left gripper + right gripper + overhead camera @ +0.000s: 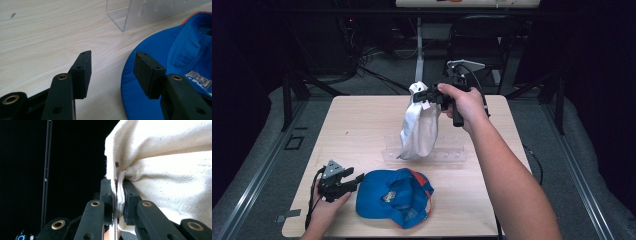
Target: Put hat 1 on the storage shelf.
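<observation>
High view: desk was seen carrying a clear rack near its middle. White cap was held hanging above the rack, pinched at its edge by the right gripper, likely for hanging it. Blue cap was left at the near edge; left gripper was rested beside it, jaws spread, nothing held.

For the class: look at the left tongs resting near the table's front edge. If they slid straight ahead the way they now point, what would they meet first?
Probably the blue cap: the left tongs stand open, and the cap's brim already lies beside their right jaw. Depth is hard to judge, though.
</observation>
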{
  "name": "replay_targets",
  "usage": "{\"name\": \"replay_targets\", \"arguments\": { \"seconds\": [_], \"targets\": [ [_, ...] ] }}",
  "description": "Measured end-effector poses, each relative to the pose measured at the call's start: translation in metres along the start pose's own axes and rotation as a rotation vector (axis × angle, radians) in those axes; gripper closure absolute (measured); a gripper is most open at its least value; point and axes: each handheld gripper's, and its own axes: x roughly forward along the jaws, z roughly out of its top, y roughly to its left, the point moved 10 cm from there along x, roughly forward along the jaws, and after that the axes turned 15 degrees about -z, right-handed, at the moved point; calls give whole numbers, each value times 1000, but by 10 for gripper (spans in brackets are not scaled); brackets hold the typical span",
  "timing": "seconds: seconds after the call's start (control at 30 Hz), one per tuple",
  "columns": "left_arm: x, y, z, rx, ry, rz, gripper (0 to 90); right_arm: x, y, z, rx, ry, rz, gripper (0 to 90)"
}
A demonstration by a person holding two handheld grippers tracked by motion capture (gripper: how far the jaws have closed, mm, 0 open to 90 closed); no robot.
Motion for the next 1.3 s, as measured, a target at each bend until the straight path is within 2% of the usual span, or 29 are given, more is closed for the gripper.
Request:
{"name": "replay_targets", "arguments": {
  "seconds": [0.13, 0.3, 0.37, 0.5, 0.53, 0.63, 0.77, 0.97, 1.1, 1.27, 1.3],
  "targets": [
    [0, -5, 4, 12, -20, -3, 490, 3, -1, 4, 6, -7, 3, 815],
    [1, -23, 20, 60, -43, -27, 486, 10, -2, 12, 24, -33, -1, 815],
    [1, -27, 24, 76, -37, -31, 484, 11, -2, 15, 27, -41, 2, 815],
    [4, -47, 43, 142, -22, -59, 489, 13, -1, 20, 28, -50, -6, 814],
    [8, -51, 51, 166, -36, -51, 491, 14, -2, 20, 27, -53, -11, 815],
    [17, -63, 69, 183, -50, -90, 493, 15, -1, 22, 27, -59, -11, 815],
    [33, -77, 89, 222, -51, -100, 498, 19, 1, 22, 24, -53, -6, 814],
    [53, -86, 105, 224, -53, -106, 507, 24, 5, 19, 6, -43, -7, 813],
    [63, -87, 107, 226, -25, -97, 532, 26, 6, 19, 9, -51, -10, 813],
    [73, -87, 109, 220, -25, -77, 608, 27, 5, 18, 6, -52, -12, 812],
    [73, -87, 109, 219, -13, -77, 613, 28, 5, 17, 3, -51, -11, 812]
  ]
}}
